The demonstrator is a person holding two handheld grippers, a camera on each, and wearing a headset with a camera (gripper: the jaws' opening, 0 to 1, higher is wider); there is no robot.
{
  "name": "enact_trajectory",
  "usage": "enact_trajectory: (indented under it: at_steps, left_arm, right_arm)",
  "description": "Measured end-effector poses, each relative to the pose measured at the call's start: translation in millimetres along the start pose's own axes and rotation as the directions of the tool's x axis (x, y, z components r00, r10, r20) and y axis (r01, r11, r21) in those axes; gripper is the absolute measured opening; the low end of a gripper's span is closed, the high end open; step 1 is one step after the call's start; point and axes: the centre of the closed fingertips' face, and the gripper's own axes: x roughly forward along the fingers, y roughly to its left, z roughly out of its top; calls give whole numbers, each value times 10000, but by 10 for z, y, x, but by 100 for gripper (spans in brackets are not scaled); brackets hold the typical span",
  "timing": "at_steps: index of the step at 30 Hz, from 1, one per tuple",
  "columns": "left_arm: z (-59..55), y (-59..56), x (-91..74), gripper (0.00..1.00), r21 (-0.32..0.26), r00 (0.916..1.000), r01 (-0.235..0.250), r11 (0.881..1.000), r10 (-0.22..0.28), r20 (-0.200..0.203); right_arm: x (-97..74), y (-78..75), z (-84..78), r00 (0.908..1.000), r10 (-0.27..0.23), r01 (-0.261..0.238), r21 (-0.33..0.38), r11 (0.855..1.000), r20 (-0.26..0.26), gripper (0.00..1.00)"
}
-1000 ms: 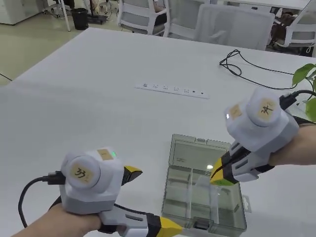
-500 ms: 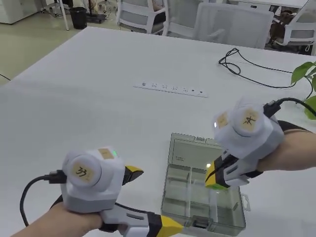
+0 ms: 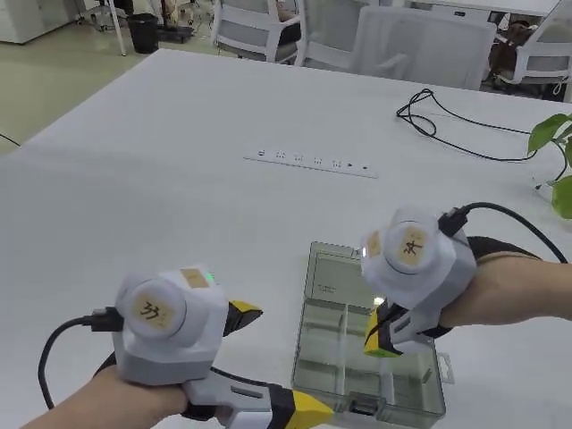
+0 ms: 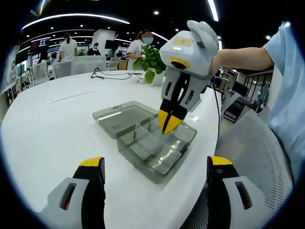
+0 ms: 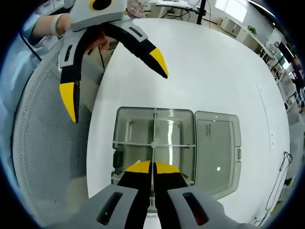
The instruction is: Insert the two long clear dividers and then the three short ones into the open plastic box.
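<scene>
Left gripper (image 3: 277, 359) nearest; jaws wide apart, empty; held low and level just beside the box (image 3: 413, 389), I'd guess ready to steady it. Box sits open on the table (image 3: 179, 179) right in front of me, lid (image 3: 340, 273) flat on the far side; two clear dividers (image 5: 153, 125) cross inside. Right gripper (image 5: 152, 168) points steeply down from a bent wrist; tips pinched together, in line with one divider; can't tell if a clear piece is between them. Power strip (image 3: 313, 164) well beyond.
</scene>
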Motion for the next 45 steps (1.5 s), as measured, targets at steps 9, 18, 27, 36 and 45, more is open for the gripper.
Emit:
enact_trajectory:
  at_steps: [9, 18, 27, 36, 45]
  left_arm:
    - [20, 2, 16, 90, 23, 10000, 56, 10000, -56, 28]
    - [26, -12, 24, 89, 77, 9999, 147, 9999, -147, 42]
    - [37, 10, 9, 89, 98, 9999, 122, 9999, -122, 64]
    - [37, 18, 5, 89, 112, 9999, 92, 9999, -93, 66]
    - [45, 16, 12, 89, 91, 9999, 107, 9999, -108, 95]
  right_arm:
    - [4, -8, -4, 10000, 43, -41, 177, 9998, -68, 1]
    - [7, -2, -4, 10000, 29, -29, 58, 10000, -31, 2]
    - [8, 6, -6, 10000, 65, -65, -77, 9999, 55, 3]
    - [-48, 71, 77, 9956, 152, -141, -121, 9998, 920, 24]
    - [-125, 102, 143, 9869, 57, -41, -103, 9999, 1611, 58]
